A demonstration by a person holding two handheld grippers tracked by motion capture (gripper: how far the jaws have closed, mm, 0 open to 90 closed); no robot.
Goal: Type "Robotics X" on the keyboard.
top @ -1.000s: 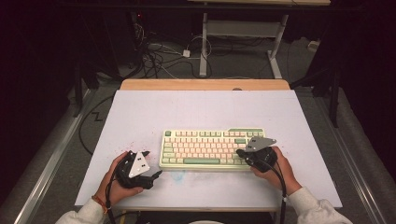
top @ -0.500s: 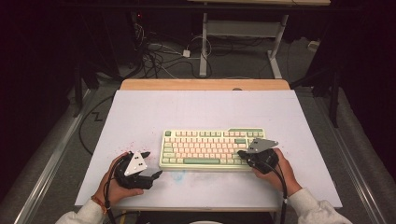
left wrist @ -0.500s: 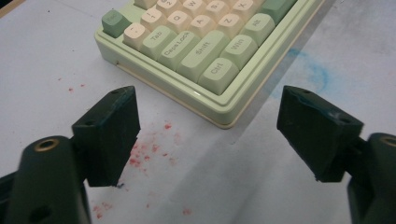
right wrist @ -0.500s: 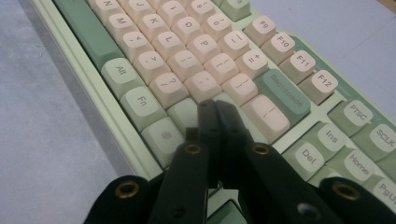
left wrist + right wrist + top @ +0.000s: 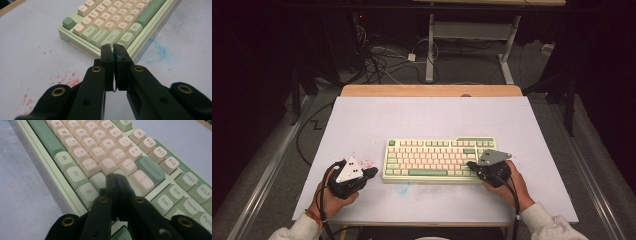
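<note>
The person is bringing both grippers to the pale-green, cream-keyed mechanical keyboard lying mid-tabletop, the left gripper just having pinched its fingers together empty beside its corner, the right gripper hovering closed over the right-hand keys, probably for pressing.
</note>
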